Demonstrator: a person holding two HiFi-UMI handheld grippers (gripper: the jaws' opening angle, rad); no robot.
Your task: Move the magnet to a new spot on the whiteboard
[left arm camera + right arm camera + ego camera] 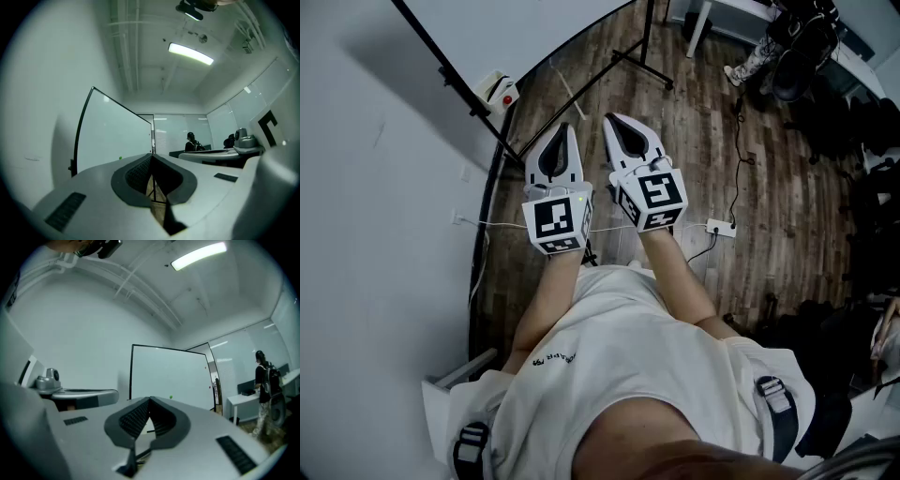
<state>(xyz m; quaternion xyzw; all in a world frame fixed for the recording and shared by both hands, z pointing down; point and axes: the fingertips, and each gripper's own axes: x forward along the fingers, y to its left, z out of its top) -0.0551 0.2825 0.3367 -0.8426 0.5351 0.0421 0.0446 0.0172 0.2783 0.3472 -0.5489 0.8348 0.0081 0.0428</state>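
In the left gripper view, the left gripper [151, 156] is seen with its fingertips brought together, and nothing is held between the ribbed pads [136, 176]. The right gripper [150, 400] is likewise closed and empty in its own view.

From the left gripper's tips, a small green magnet [120, 158] is seen at about nine o'clock, just over the jaw's edge. It is stuck low on the whiteboard [117, 133], well apart from the gripper. In the right gripper view the same magnet [170, 397] lies at about three o'clock from the tips, near the board's lower edge. The black-framed board [168, 373] rises towards twelve o'clock.

In the head view both grippers are held side by side over a wooden floor [722, 131], with the left at nine o'clock of the right. Both are pointed roughly towards twelve o'clock, and their marker cubes [558, 221] are nearly touching. A white power strip [719, 227] lies on the floor at three o'clock of the right cube.

A person [262, 380] is seen standing by a desk [241, 401] at three o'clock of the board, far off.
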